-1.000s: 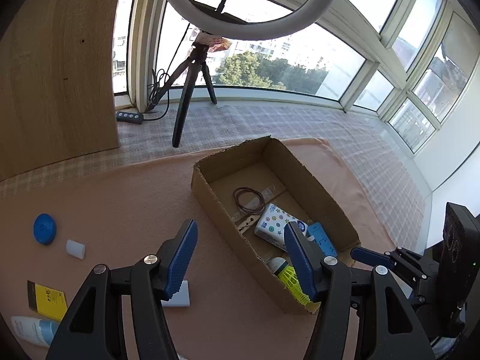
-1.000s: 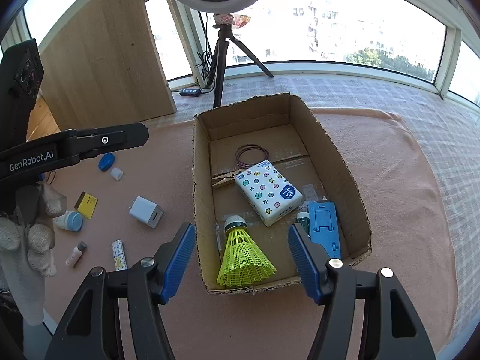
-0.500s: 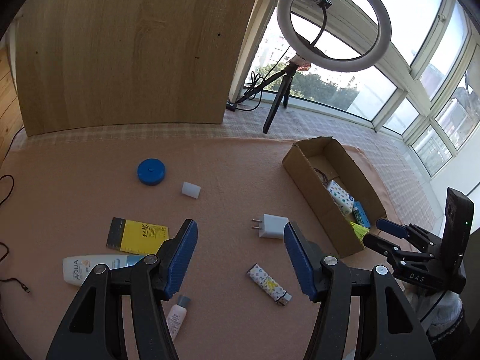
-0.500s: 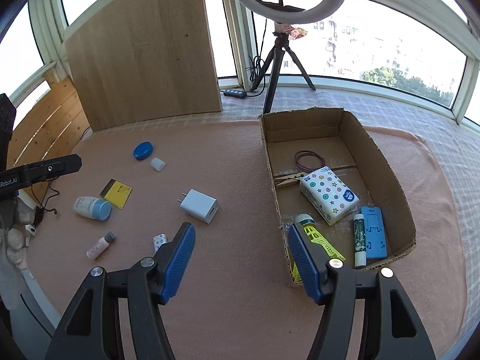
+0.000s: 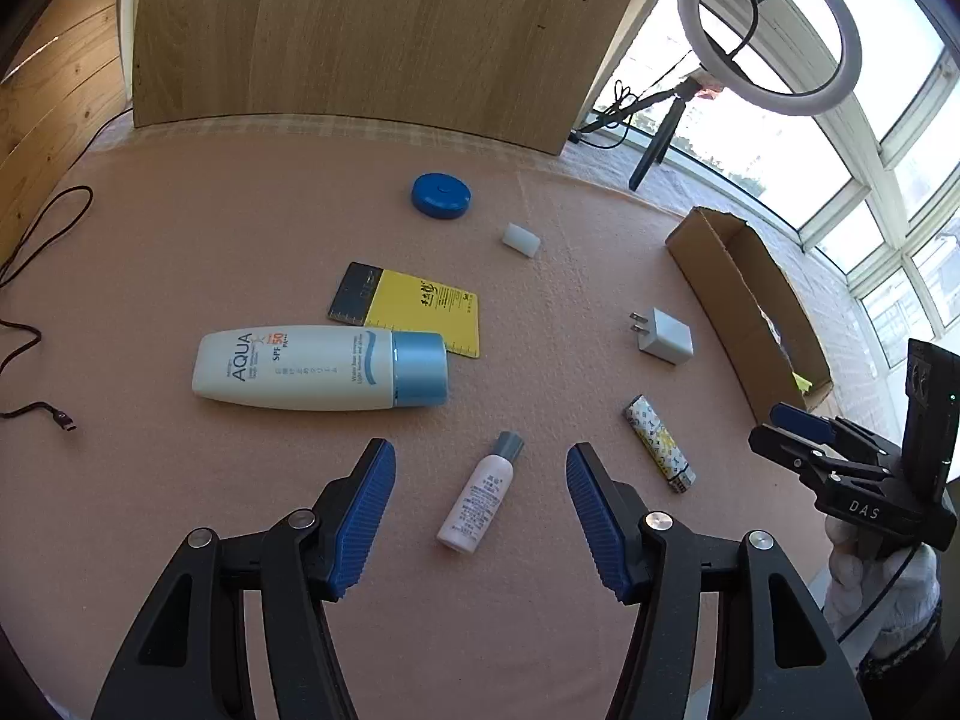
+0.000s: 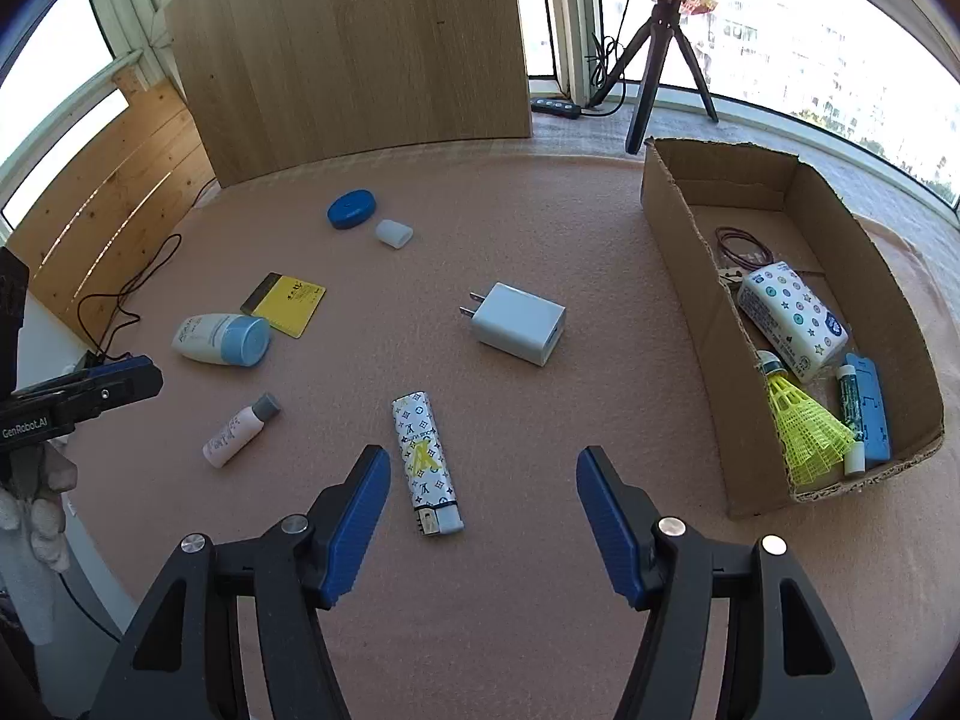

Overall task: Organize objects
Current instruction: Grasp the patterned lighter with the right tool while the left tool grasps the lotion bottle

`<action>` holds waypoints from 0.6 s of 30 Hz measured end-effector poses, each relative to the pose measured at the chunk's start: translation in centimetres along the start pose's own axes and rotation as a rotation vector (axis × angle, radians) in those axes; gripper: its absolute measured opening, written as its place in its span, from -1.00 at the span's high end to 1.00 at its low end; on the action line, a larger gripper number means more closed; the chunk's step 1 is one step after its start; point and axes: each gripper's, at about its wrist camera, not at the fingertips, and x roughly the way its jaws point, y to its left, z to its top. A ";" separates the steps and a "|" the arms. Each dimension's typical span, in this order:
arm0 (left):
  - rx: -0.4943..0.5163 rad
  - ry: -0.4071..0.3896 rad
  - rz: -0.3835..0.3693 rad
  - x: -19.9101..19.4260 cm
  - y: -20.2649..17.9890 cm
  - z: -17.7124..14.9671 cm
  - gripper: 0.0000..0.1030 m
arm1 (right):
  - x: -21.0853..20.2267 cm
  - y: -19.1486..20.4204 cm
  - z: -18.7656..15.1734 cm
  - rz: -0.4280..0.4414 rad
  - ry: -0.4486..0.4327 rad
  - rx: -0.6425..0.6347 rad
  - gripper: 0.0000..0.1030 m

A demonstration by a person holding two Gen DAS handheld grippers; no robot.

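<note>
While both grippers hang over the pink mat [image 5: 180,228], nothing is held. Left gripper [image 5: 480,498] is spread, jaws either side of a small pink bottle [image 5: 480,495] lying flat, not touching it. Right gripper [image 6: 477,507] is spread too, with the patterned lighter [image 6: 426,462] lying just inside its left jaw, no contact.

Places relative to the box [image 6: 690,276], which sits at the mat's right edge: white charger [image 6: 516,330] is nearest, left of it; lighter and pink bottle lie further left and nearer the cameras; sunscreen tube [image 5: 318,369] is well left, overlapping the corner of a yellow card [image 5: 420,312]; blue disc [image 5: 441,195] and white cap [image 5: 521,238] sit beside each other toward the wood panel [image 5: 360,30].

Inside the box: yellow shuttlecock [image 6: 801,420], tissue pack [image 6: 792,318], blue holder [image 6: 870,408], green tube [image 6: 851,414], rubber bands [image 6: 744,243].
</note>
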 end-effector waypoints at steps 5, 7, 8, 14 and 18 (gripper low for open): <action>0.048 0.061 0.005 2.7 -1.4 -0.8 -0.15 | 1.8 1.2 -0.3 -0.010 0.054 -0.016 -0.18; 0.049 0.078 0.008 3.6 -1.5 -1.0 -0.13 | 2.4 1.2 -0.2 -0.008 0.071 -0.008 -0.18; 0.053 0.089 0.009 4.0 -1.6 -1.1 -0.07 | 2.6 1.2 -0.2 -0.008 0.078 -0.005 -0.18; 0.103 0.142 0.038 6.0 -2.2 -1.2 0.04 | 3.8 1.6 -0.1 -0.037 0.103 -0.027 -0.17; 0.122 0.161 0.048 7.1 -2.7 -1.1 0.13 | 4.5 1.8 0.1 -0.043 0.120 -0.044 -0.12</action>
